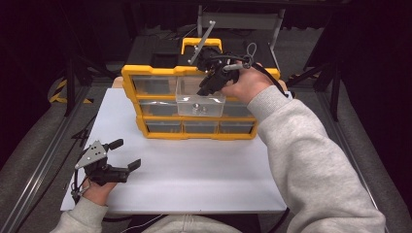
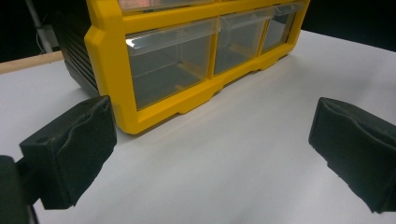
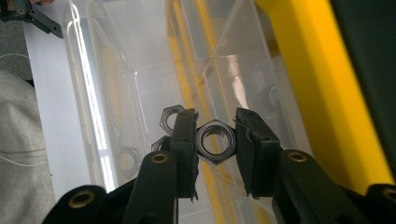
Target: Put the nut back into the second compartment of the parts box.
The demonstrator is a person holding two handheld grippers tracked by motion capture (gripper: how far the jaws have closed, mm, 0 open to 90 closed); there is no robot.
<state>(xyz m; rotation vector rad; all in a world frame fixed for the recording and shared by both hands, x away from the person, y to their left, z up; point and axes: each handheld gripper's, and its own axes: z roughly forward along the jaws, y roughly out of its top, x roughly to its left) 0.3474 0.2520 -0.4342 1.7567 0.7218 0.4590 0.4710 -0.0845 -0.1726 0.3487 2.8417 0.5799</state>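
Lab or test-bench setting, not a home. A flat white rectangular tabletop (image 1: 194, 170) is ringed by dark metal frame rails (image 1: 34, 170) and black stand legs (image 1: 73, 82), with black-and-yellow hazard tape (image 1: 60, 92) laid on the grey floor. The background is kept dark. A yellow plastic parts cabinet with clear drawers (image 1: 194, 128) is placed on the table, and steel hex nuts (image 3: 215, 140) are stored in one drawer, as in a workshop rig.

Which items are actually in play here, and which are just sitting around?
In play:
right gripper, shut on a nut
pulled-out drawer
yellow organizer

Idle:
left gripper, open over the white board
other nuts in the drawer
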